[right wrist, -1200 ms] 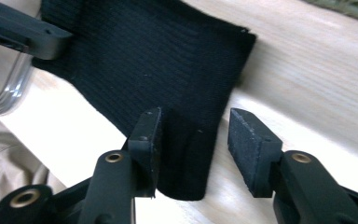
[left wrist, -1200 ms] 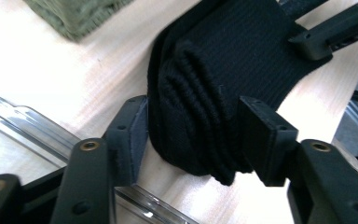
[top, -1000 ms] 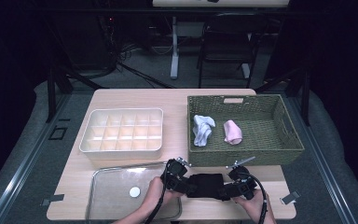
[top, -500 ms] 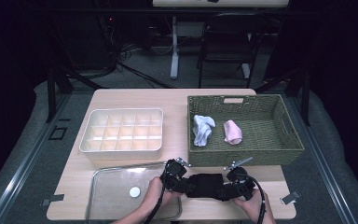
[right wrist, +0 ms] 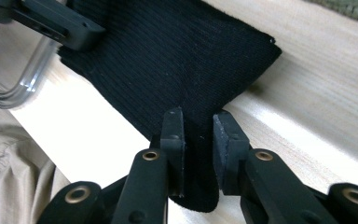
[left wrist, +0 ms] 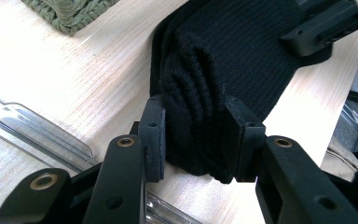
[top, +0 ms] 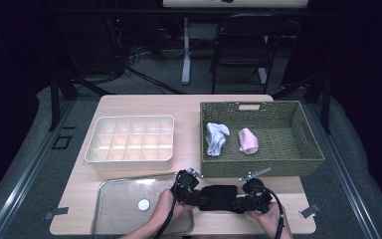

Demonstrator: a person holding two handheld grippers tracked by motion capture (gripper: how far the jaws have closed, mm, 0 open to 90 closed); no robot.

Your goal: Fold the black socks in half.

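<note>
The wooden table (top: 144,107) carries a green woven basket (top: 308,149) just beyond both grippers, and a clear glass tray (top: 117,199) beside the left gripper (top: 193,190). A white compartment box (top: 129,142) lies further beyond it. The black knitted cloth (top: 219,196) is stretched between the two grippers, flat on the table. The left gripper pinches a bunched fold of it; the right gripper (top: 242,203) clamps its thin edge. Both hands are cut off at the bottom border.

On the counter (top: 129,102), the divided box (top: 130,144) sat left of the basket (top: 261,162), the lid (top: 124,206) and cloth (top: 220,195) before them.
</note>
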